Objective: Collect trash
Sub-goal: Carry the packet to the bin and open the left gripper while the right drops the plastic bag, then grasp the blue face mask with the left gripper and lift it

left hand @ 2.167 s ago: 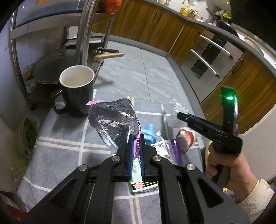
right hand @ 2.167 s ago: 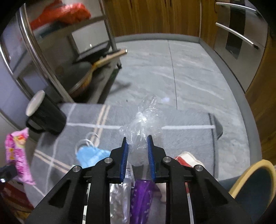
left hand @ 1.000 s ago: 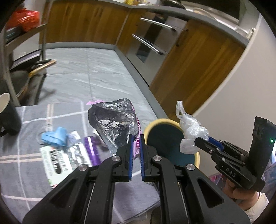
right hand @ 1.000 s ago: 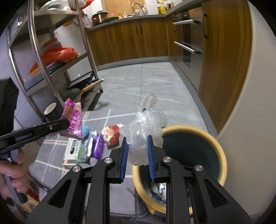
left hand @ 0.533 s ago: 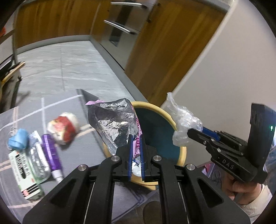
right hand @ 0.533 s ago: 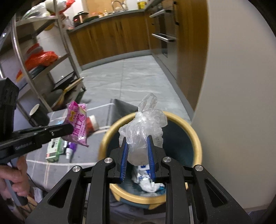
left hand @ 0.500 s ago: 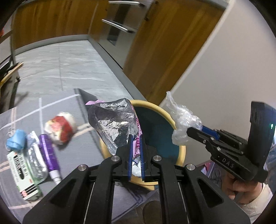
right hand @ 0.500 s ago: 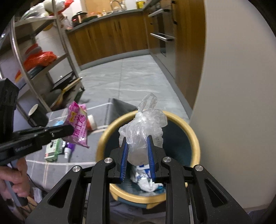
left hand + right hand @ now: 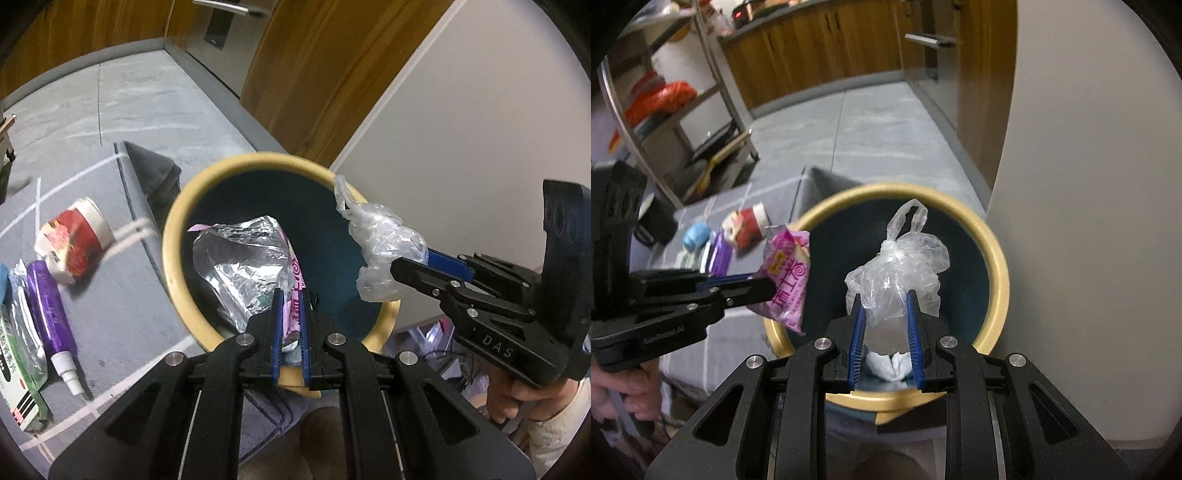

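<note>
Yellow-rimmed bin (image 9: 173, 236): round, dark teal inside, standing on the floor against a pale wall; some white crumpled rubbish lies at its bottom (image 9: 890, 363).
Left gripper (image 9: 288, 302): jaws narrow, clamped on a snack wrapper (image 9: 240, 258) with a silver foil inside and a pink printed outside; the wrapper hangs over the bin's opening, just inside the rim on the rug side.
Right gripper (image 9: 884, 306): jaws a little apart, pinching a knotted clear plastic bag (image 9: 901, 258); the bag sits over the middle of the bin's opening in the right wrist view.
Grey rug (image 9: 110, 288): white-lined, beside the bin, one corner folded up next to the rim.
Left on the rug: a red and white paper cup (image 9: 72, 243) on its side near the bin; a purple spray bottle (image 9: 51, 317) farther from the bin; a green and white packet (image 9: 16, 365) beyond the bottle; a blue item (image 9: 696, 234), too blurred to tell what it is.
Hands: one grips each gripper's handle (image 9: 532, 398).
</note>
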`<state>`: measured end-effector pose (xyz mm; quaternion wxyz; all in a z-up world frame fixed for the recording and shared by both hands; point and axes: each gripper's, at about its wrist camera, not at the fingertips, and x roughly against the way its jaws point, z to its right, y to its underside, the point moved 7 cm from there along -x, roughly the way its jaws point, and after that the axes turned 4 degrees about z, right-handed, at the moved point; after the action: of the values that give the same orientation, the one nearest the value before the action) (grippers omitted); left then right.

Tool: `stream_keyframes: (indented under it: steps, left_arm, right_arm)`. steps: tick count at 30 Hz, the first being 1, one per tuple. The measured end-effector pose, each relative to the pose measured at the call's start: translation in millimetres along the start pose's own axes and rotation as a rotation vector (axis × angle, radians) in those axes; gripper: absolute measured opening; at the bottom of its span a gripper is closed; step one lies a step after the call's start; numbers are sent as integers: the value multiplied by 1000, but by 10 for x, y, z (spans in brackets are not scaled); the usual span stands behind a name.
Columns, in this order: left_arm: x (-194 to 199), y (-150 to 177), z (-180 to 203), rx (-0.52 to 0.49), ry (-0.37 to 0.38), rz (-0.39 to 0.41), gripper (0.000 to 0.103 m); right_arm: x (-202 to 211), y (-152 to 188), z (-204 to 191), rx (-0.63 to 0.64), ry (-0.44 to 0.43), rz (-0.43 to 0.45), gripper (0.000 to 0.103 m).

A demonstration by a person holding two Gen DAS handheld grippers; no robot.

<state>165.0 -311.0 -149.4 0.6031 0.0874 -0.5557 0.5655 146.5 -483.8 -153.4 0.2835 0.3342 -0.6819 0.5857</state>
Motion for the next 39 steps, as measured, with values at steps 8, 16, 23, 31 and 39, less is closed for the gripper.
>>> stream_keyframes:
  steps: [8, 16, 23, 31, 39]
  left_arm:
    - [-77, 108, 1, -15, -5, -39, 11]
    - [110, 44, -46, -6, -9, 2, 33]
    - [344, 16, -172, -2, -37, 44, 53]
    - [576, 21, -499, 38, -85, 72, 55]
    - [885, 51, -919, 106, -132, 114, 56]
  right_arm:
    - [-77, 111, -17, 38, 5, -55, 27]
    - [-57, 54, -4, 20, 9, -44, 35]
    - [-9, -78, -92, 0, -10, -4, 57]
    - [11, -184, -235, -11, -36, 23, 60]
    - [-20, -275, -470, 5, -65, 32, 62]
